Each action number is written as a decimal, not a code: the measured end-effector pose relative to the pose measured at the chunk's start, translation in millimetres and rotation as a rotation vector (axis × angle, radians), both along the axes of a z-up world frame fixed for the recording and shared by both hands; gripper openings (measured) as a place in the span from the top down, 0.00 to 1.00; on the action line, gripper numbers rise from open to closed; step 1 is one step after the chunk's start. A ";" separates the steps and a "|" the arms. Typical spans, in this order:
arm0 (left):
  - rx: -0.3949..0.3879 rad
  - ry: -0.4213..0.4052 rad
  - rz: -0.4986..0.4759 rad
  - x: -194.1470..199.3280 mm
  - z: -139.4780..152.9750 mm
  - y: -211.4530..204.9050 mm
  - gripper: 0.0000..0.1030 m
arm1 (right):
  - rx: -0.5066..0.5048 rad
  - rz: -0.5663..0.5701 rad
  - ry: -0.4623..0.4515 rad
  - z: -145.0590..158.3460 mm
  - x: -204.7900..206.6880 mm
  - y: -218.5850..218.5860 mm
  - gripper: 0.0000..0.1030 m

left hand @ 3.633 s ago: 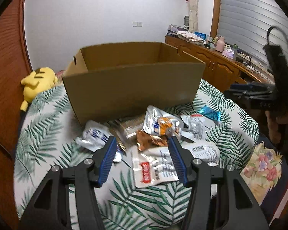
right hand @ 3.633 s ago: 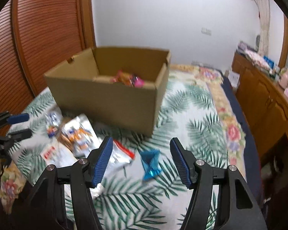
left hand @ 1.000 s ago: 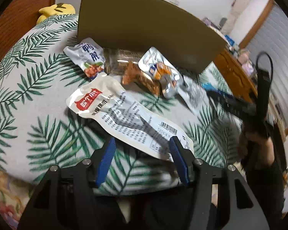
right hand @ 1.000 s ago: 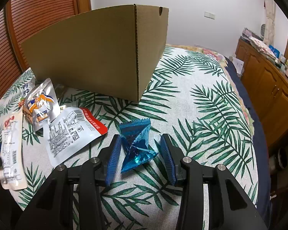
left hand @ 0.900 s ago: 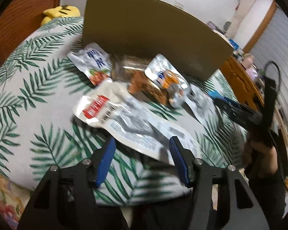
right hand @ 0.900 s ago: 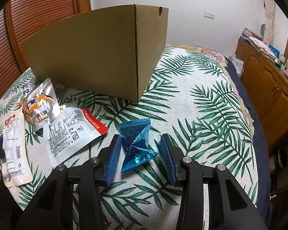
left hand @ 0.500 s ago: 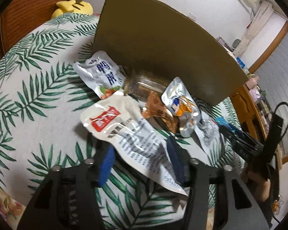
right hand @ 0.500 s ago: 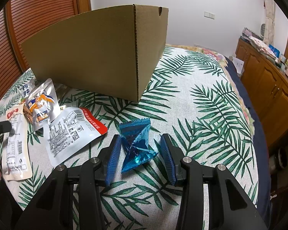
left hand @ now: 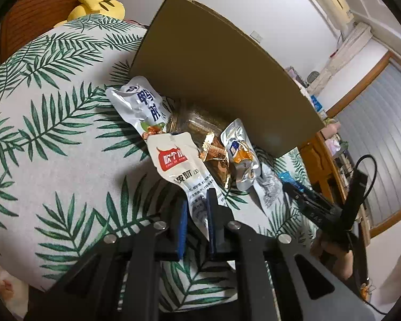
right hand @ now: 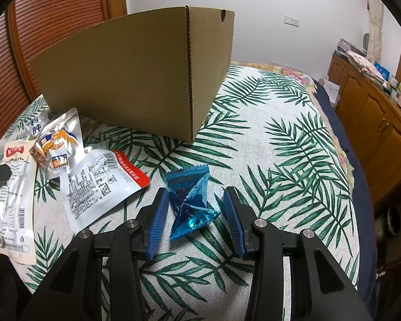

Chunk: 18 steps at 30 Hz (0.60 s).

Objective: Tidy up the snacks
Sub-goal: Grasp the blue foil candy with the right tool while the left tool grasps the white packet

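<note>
My left gripper (left hand: 196, 214) is shut on a long white snack packet with a red label (left hand: 177, 165), pinching its lower end and lifting it off the leaf-print cloth. The packet also shows in the right wrist view (right hand: 12, 187). My right gripper (right hand: 193, 214) is open around a blue foil snack (right hand: 191, 200) that lies on the cloth; the blue pads stand on either side of it without touching. The cardboard box (right hand: 136, 80) stands behind the snacks; it also shows in the left wrist view (left hand: 222, 80).
Several loose packets lie before the box: a white and blue pouch (left hand: 144, 107), a silver and orange pouch (right hand: 61, 144), a gold wrapper (left hand: 216, 155), a white packet with red edge (right hand: 99, 182). A yellow plush (left hand: 99, 6) sits behind. Wooden cabinets (right hand: 374, 112) stand at right.
My left gripper has closed on the white packet's end and raised it. My right gripper has stayed in place, open around the blue snack.
</note>
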<state>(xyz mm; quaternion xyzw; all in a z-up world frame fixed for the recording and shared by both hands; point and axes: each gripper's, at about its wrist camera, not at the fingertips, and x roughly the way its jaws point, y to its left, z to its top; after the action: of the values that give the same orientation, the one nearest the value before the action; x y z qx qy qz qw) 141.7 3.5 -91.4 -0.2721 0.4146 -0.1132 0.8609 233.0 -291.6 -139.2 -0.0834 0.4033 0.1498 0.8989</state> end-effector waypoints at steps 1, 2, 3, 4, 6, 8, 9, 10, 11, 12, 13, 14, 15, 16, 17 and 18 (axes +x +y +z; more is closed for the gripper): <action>-0.002 -0.010 -0.005 -1.6 2.0 0.0 0.93 | 0.000 -0.001 0.000 0.0 -0.1 0.2 0.60; -0.001 -0.017 -0.009 -2.5 3.7 -1.4 0.93 | -0.001 -0.001 -0.001 0.0 -0.2 0.1 0.60; 0.000 -0.023 -0.014 -3.6 5.4 -1.3 0.94 | -0.001 -0.001 -0.001 0.0 0.0 0.0 0.60; -0.001 -0.034 -0.019 -5.5 8.2 -2.4 0.95 | -0.001 0.000 0.000 0.1 -0.1 -0.3 0.60; 0.009 -0.054 -0.029 -8.0 13.5 -7.0 0.96 | 0.000 0.000 0.000 0.1 0.0 -0.7 0.60; 0.029 -0.082 -0.043 -12.3 20.3 -10.6 0.96 | -0.003 -0.001 -0.003 0.1 -0.5 -0.1 0.60; 0.039 -0.094 -0.049 -13.5 22.8 -12.1 0.96 | -0.006 -0.001 -0.005 0.2 -0.9 0.6 0.59; 0.064 -0.116 -0.060 -16.2 27.1 -16.0 0.97 | -0.009 -0.001 -0.007 0.5 -1.9 1.7 0.63; 0.075 -0.127 -0.064 -17.9 29.4 -18.0 0.97 | -0.015 -0.003 -0.012 0.8 -2.7 2.4 0.66; 0.087 -0.142 -0.067 -20.4 32.3 -20.1 0.97 | -0.022 -0.005 -0.017 1.1 -3.8 3.6 0.72; 0.097 -0.157 -0.076 -22.6 35.5 -22.5 0.97 | -0.023 -0.006 -0.018 1.5 -4.4 3.9 0.74; 0.107 -0.172 -0.080 -24.6 38.7 -24.5 0.97 | -0.020 -0.006 -0.015 1.7 -4.4 3.7 0.75; 0.115 -0.183 -0.083 -25.8 41.3 -26.0 0.97 | -0.017 -0.005 -0.015 2.1 -4.3 3.7 0.79; 0.123 -0.193 -0.088 -26.8 43.4 -27.0 0.97 | -0.018 -0.010 -0.022 3.2 -4.9 3.1 0.79; 0.130 -0.204 -0.091 -27.9 46.0 -27.8 0.97 | -0.019 -0.018 -0.030 4.5 -5.4 2.6 0.79; 0.135 -0.212 -0.093 -28.1 47.8 -27.8 0.98 | -0.014 -0.021 -0.035 5.9 -6.2 1.4 0.79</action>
<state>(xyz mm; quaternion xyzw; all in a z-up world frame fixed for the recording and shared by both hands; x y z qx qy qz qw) 113.6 -24.3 -43.6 -0.1806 0.3403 -0.1527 0.9101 226.8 -290.2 -133.3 -0.0881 0.3894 0.1358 0.9067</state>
